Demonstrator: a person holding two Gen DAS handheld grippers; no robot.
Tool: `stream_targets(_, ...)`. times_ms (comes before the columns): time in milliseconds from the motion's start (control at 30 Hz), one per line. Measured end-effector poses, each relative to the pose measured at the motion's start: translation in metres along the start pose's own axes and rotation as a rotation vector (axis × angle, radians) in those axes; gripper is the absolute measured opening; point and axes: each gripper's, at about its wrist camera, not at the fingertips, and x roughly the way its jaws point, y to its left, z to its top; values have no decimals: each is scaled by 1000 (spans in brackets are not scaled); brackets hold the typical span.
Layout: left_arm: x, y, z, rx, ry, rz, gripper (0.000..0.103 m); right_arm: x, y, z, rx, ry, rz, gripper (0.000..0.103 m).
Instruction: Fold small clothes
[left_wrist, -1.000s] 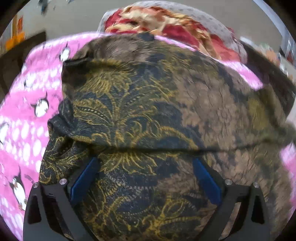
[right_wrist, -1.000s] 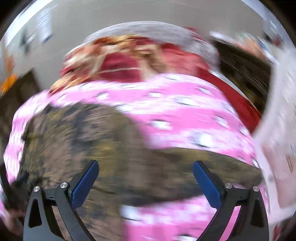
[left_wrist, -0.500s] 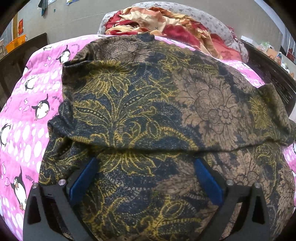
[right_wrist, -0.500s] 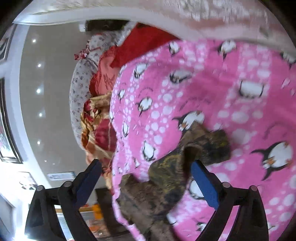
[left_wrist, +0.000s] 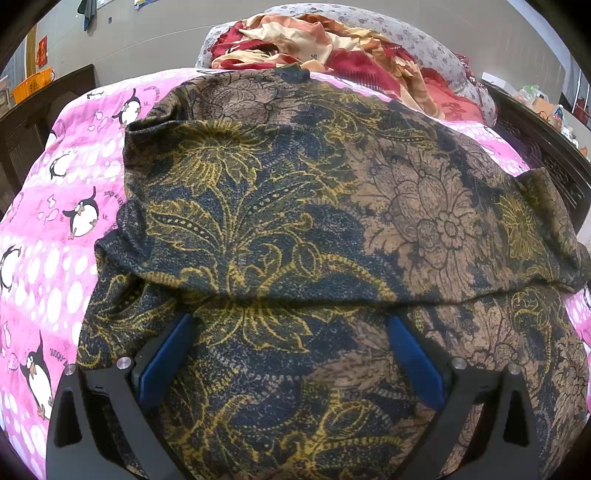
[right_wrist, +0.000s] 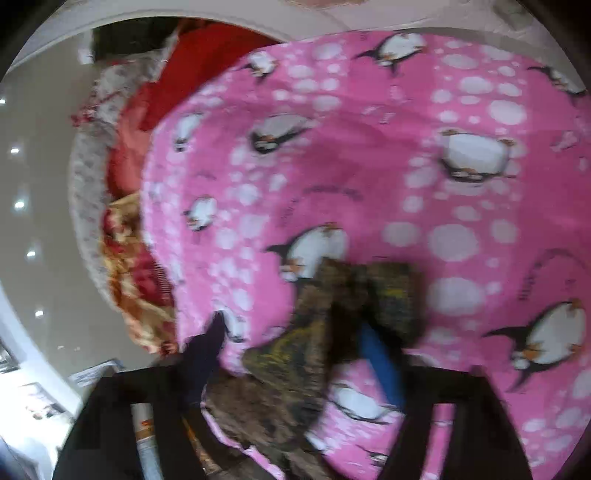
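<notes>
A dark garment (left_wrist: 295, 206) with a gold and brown flower print lies spread on a pink penguin blanket (left_wrist: 48, 258), one edge folded over itself. My left gripper (left_wrist: 290, 319) is open and wide, low on the near part of the cloth, and the fold covers its fingertips. In the right wrist view, rolled on its side and blurred, a corner of the same garment (right_wrist: 332, 306) lies between the fingers of my right gripper (right_wrist: 291, 325). Its jaws are closing; the cloth overlaps the blue right finger (right_wrist: 380, 365) and the left finger stands apart from it.
A heap of red and cream bedding (left_wrist: 325, 48) on a grey flowered pillow lies at the far end of the bed. Dark wooden bed rails (left_wrist: 543, 144) run along the right and left sides. Pink blanket (right_wrist: 406, 166) stretches beyond the garment's corner.
The right wrist view has rolled onto its side and dropped close to the garment's corner, and its fingers stand much nearer each other. The left gripper and the spread cloth have not moved.
</notes>
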Motion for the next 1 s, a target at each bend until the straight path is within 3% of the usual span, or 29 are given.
stream_targets(67, 0, 0, 0, 0, 0, 0, 103, -3, -10, 1, 10, 7, -52, 15)
stream_targets(133, 0, 0, 0, -1, 0, -1, 103, -6, -10, -3, -46, -2, -43, 11)
stream_targets(167, 0, 0, 0, -2, 0, -2, 103, -9, -4, -8, -105, -14, -43, 5)
stream_targets(333, 0, 0, 0, -2, 0, -1, 103, -44, 61, -57, -416, -136, 43, 5)
stream_targets(533, -1, 1, 1, -9, -4, -8, 103, -128, 189, -186, -1061, -590, 82, 5)
stream_targets(600, -2, 2, 0, -12, -5, -10, 103, -132, 209, -222, -1200, -625, 100, 5)
stream_targets(733, -3, 1, 1, -14, -2, -9, 103, -88, 227, -276, -1379, -494, 114, 5)
stream_targets(867, -17, 10, 8, -39, 3, -54, 103, 10, 224, -332, -1516, -312, 41, 5)
stream_targets(1000, -46, 40, 30, -147, -53, -57, 103, 119, 196, -385, -1568, -107, -3, 5)
